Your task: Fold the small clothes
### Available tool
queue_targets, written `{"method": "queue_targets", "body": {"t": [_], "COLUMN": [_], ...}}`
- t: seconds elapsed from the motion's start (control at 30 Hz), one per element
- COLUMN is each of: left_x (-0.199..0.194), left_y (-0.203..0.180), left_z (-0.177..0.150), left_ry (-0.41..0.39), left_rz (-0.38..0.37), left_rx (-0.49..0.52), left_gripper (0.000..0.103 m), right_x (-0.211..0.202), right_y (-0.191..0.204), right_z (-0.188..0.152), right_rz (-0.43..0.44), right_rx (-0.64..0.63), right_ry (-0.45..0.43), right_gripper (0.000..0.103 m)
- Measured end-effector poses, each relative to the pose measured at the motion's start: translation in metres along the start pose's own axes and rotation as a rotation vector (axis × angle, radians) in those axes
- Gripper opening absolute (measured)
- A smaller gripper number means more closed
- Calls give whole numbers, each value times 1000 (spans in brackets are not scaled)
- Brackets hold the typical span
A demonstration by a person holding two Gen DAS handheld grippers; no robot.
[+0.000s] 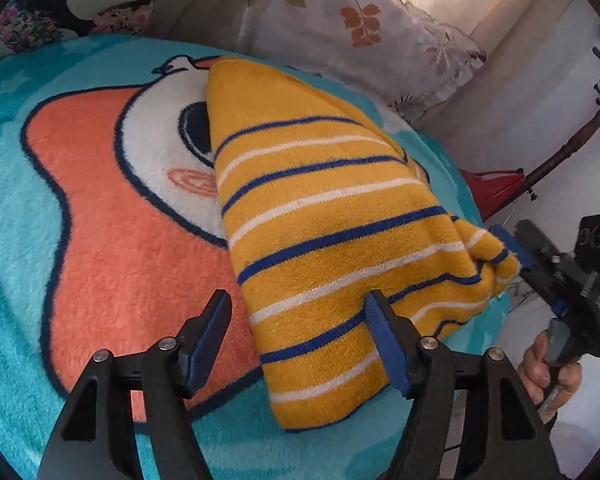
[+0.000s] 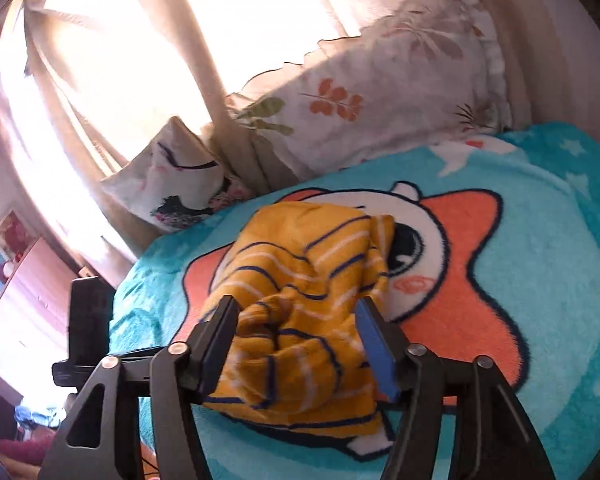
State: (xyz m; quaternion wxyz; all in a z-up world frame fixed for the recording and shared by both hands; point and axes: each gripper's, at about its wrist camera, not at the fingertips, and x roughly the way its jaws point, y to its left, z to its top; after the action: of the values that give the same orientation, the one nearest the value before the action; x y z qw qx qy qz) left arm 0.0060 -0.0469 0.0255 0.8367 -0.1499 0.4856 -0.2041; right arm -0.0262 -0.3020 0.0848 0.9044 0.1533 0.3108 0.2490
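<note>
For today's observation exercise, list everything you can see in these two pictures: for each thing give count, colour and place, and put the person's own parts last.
Striped garment: one, mustard yellow with blue and white stripes, folded on the blanket.
Blanket: one, turquoise with an orange star cartoon, under the garment.
Leaf-print pillow: one, white with orange and green leaves, behind the blanket.
Dark-patterned pillow: one, white and black, by the curtain.
Curtain: one, cream, backlit.
Coat stand: one, dark brown, beside the bed.
Left gripper: black, blue pads, open over the garment's edge.
Right gripper: open around the garment's bunched end.
Hand: one, holding the right gripper's handle.
</note>
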Motion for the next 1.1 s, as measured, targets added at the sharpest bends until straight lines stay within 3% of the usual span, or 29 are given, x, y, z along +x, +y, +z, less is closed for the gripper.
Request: {"method": "queue_targets", "body": {"t": [0.07,0.13,0.17,0.3,0.43,0.5,0.63,0.7,0.8,0.9,0.97,1.03,1.1], "left_x": [10,3,-3,-19,-15,-15,-27,-37,-56,-71,-71,-64,-47], "left_y": [-10,-14,-12,-6,-8,-5,6,9,10,10,5,-6,-15], "left_z": [-2,-1,2,7,-9,-10,-8,-8,-8,-2,6,16,24], "left_ry": [34,28,32,71,80,63,49,17,-35,-86,-111,-129,-125], "left_rz": [26,43,37,20,56,31,-19,0,22,-1,1,-19,-34], "left_rx": [44,77,73,58,111,108,92,109,128,122,118,128,137], "left_gripper": [51,30,27,20,20,20,21,21,21,34,41,50,56], "right_x": [14,34,43,40,33,29,8,-3,-14,-4,13,35,63], "right_y": [16,22,21,-4,-38,-45,-44,-40,-31,-21,-19,-17,-21], "right_z": [-3,-10,-15,-37,-72,-84,-74,-60,-36,-12,0,8,14], "right_rz": [10,-10,3,59,140,134,35,-40,-104,-84,-34,7,-9], "right_rx": [-69,-112,-111,11,198,228,184,137,73,45,68,73,70], "right_ry": [33,123,178,226,259,265,211,166,88,52,61,77,109], "right_gripper": [71,31,14,12,9,9,11,24,27,37,37,38,41]}}
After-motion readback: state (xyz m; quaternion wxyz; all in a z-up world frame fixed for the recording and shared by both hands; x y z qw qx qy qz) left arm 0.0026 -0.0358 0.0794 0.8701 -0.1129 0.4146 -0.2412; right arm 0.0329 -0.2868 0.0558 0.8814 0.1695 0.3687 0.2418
